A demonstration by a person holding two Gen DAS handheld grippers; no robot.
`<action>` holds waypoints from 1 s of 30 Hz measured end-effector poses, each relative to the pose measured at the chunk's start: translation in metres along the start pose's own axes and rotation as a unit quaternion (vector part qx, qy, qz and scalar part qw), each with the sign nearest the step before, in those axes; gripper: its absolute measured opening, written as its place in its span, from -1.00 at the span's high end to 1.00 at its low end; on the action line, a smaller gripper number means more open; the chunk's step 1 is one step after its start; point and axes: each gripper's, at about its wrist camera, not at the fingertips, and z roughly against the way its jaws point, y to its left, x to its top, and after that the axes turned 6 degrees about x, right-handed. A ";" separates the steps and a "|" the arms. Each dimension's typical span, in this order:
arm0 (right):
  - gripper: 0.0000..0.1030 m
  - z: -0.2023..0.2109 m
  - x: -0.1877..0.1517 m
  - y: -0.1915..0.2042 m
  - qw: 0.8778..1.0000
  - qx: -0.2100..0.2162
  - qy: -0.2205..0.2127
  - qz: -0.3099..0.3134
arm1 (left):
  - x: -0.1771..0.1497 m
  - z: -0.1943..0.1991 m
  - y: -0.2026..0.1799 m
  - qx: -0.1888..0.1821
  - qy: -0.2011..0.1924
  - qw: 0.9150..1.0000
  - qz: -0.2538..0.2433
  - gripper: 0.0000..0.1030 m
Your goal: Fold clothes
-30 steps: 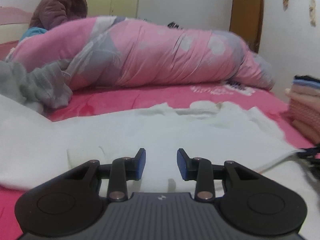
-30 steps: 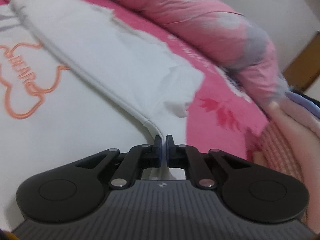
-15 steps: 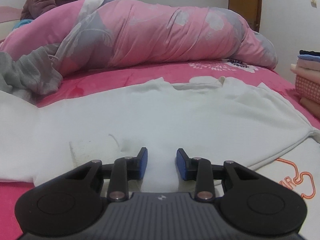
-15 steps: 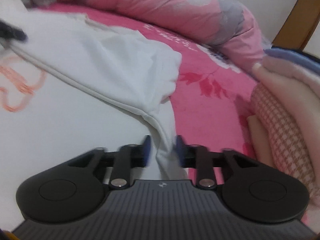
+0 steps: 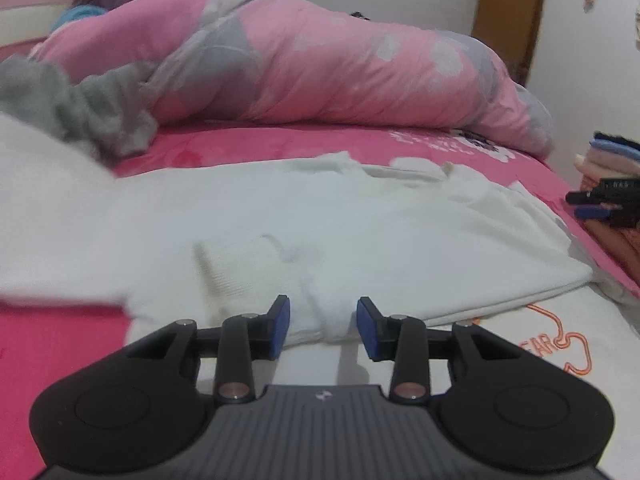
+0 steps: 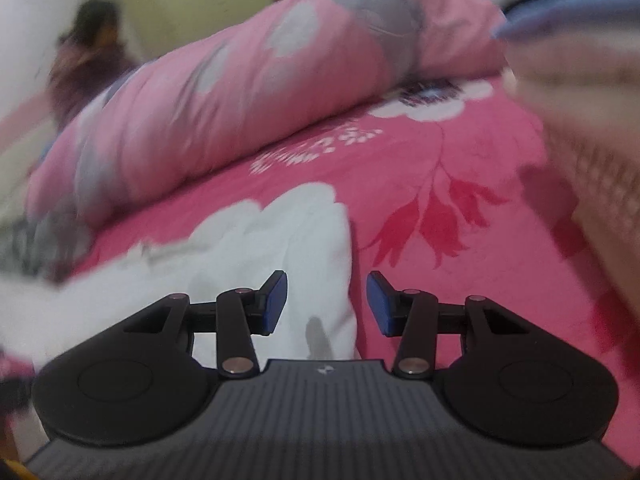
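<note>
A white garment (image 5: 360, 220) lies spread on the pink bed, its upper layer folded over the part that bears an orange print (image 5: 560, 344). My left gripper (image 5: 323, 322) hovers low over the near folded edge. Its jaws are opening, and a small ridge of white cloth lies between the blue pads without being pinched. My right gripper (image 6: 326, 304) is opening too, above the garment's (image 6: 280, 248) right edge, with nothing gripped. The left wrist view shows the right gripper (image 5: 592, 204) at the far right, next to the folded stack.
A rolled pink and grey quilt (image 5: 320, 72) runs across the back of the bed. A grey garment (image 5: 80, 108) lies bunched at the left. Folded clothes (image 5: 612, 160) are stacked at the right edge, close to my right gripper. A person (image 6: 88, 52) sits beyond the quilt.
My right gripper let go of the white hem, opened, rolled level and swung right toward the folded stack. The left gripper shifted a little over the fold, its jaws slightly wider.
</note>
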 end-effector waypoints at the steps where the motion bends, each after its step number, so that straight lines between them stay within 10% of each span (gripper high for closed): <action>1: 0.16 -0.004 -0.001 -0.005 1.000 0.003 -0.003 -0.019 | 0.001 0.001 0.006 0.006 -0.003 1.000 0.009 0.25; 10: 0.16 -0.010 -0.005 -0.031 0.996 0.006 -0.002 -0.087 | 0.022 -0.038 0.034 0.045 0.024 0.997 0.058 -0.05; 13: 0.16 -0.010 -0.005 -0.034 0.996 0.004 -0.001 -0.088 | 0.024 -0.045 0.034 0.046 0.023 0.997 0.060 0.06; 17: 0.16 -0.011 -0.006 -0.036 0.996 0.009 -0.005 -0.094 | 0.023 -0.051 0.023 0.044 0.016 0.998 0.032 0.87; 25: 0.16 -0.015 0.000 -0.034 0.997 0.004 -0.008 -0.081 | 0.029 -0.022 0.033 0.070 -0.049 0.995 0.051 0.89; 30: 0.16 -0.035 0.009 -0.030 0.998 0.001 0.006 -0.070 | 0.015 -0.038 0.047 0.077 -0.014 0.994 0.081 0.88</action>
